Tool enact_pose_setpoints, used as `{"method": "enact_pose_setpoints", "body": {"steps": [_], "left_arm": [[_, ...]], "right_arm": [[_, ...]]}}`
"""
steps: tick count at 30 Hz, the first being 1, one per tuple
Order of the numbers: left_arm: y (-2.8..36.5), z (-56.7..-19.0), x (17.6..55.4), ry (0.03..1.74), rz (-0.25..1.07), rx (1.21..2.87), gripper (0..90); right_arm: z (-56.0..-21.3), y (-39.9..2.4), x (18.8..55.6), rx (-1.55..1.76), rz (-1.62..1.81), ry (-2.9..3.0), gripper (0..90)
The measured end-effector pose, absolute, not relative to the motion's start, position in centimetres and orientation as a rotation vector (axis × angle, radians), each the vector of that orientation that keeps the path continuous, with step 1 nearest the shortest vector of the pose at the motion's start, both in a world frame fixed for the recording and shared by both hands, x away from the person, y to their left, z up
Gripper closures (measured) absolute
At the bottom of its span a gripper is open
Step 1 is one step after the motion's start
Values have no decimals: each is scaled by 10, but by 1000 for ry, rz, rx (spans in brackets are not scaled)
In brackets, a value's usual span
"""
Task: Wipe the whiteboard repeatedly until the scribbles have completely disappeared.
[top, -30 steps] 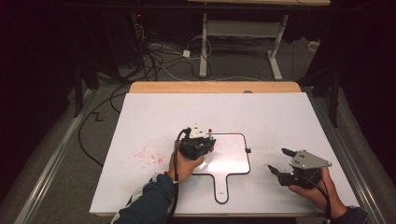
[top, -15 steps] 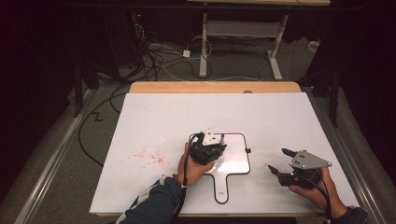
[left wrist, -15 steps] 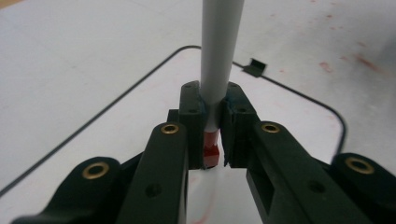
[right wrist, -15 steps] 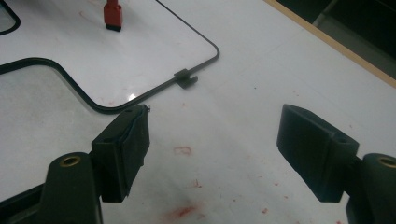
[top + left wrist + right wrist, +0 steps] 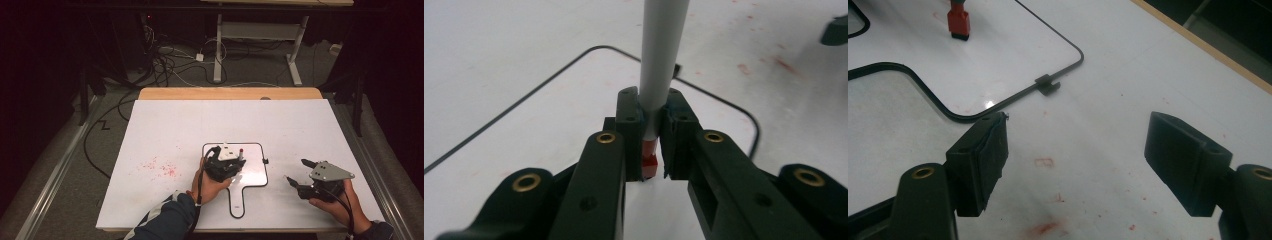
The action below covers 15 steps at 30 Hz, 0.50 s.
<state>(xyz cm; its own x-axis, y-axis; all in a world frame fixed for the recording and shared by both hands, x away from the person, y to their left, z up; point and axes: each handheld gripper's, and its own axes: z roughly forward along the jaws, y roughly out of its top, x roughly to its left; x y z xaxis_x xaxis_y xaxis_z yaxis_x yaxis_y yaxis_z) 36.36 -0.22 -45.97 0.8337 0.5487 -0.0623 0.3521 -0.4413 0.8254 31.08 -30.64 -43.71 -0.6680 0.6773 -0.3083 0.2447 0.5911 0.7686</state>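
A small whiteboard [image 5: 256, 172] with a black frame and a short handle lies on the white table. My left gripper [image 5: 236, 159] hovers over its upper left part, shut on a grey marker [image 5: 663, 45]. The marker's red end [image 5: 649, 161] sits low between the jaws, against the board [image 5: 539, 130]. From the right gripper view that red end [image 5: 959, 21] stands on the board [image 5: 898, 95]. My right gripper [image 5: 296, 170] rests to the right of the board, held in a hand. Its jaws are wide apart, and the right gripper [image 5: 1083, 150] has nothing between them.
Red smudges [image 5: 161, 168] dot the white tabletop [image 5: 300, 125] left of the board, and faint ones [image 5: 1044, 227] lie under the right gripper. A wooden edge [image 5: 230, 93] runs along the table's far side. Cables [image 5: 165, 62] and a desk frame [image 5: 260, 35] are on the floor beyond.
My left hand has carried the marker to the right, from the board's left edge to over its upper left area. The right hand has stayed put.
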Motion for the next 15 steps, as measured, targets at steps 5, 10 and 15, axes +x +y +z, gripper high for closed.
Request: {"method": "enact_pose_setpoints", "body": {"steps": [5,10,15], "left_arm": [[-7,-459,363,640,262,2090,785],[12,-457,369,703,281,2095,785],[39,-458,378,794,323,2076,785]], "right_arm": [[-437,-306,310,728,951,2229,261],[-437,-308,310,733,954,2225,261],[-437,-308,310,733,952,2226,261]]}}
